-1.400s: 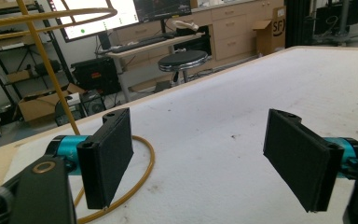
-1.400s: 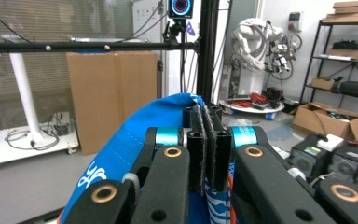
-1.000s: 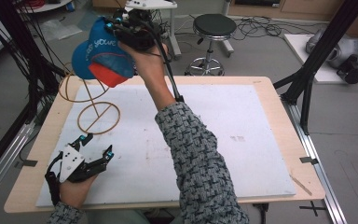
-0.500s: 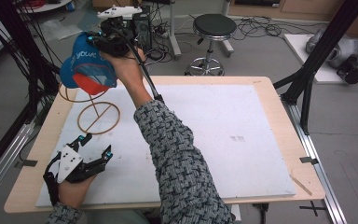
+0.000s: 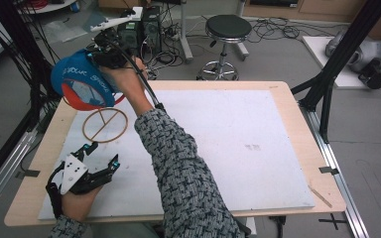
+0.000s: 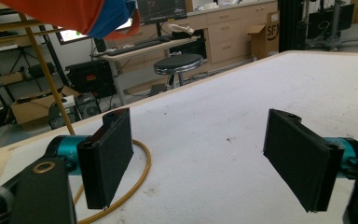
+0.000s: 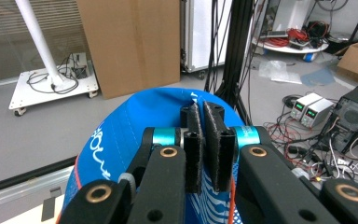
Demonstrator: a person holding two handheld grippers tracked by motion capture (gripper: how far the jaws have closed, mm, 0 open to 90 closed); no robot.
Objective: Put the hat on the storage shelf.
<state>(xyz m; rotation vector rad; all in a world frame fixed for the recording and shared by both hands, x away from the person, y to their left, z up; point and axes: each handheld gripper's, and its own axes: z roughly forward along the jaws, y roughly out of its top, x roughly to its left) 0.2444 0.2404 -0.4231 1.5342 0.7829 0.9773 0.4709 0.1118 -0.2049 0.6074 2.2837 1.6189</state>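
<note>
A lab or engineering workroom: a pale-topped table [image 5: 278,163] stands inside a frame of black metal posts [image 5: 337,69] on a grey floor. Behind the table sit a round black stool [image 5: 226,27], a computer tower [image 5: 151,25] and loose cables [image 5: 278,29]. Beyond the stool, a desk carries a keyboard [image 6: 142,44] below a monitor [image 6: 161,9], beside wooden drawers [image 6: 228,32]. Bench power supplies [image 7: 312,109] and cardboard boxes [image 7: 128,44] stand on the floor nearby.
</note>
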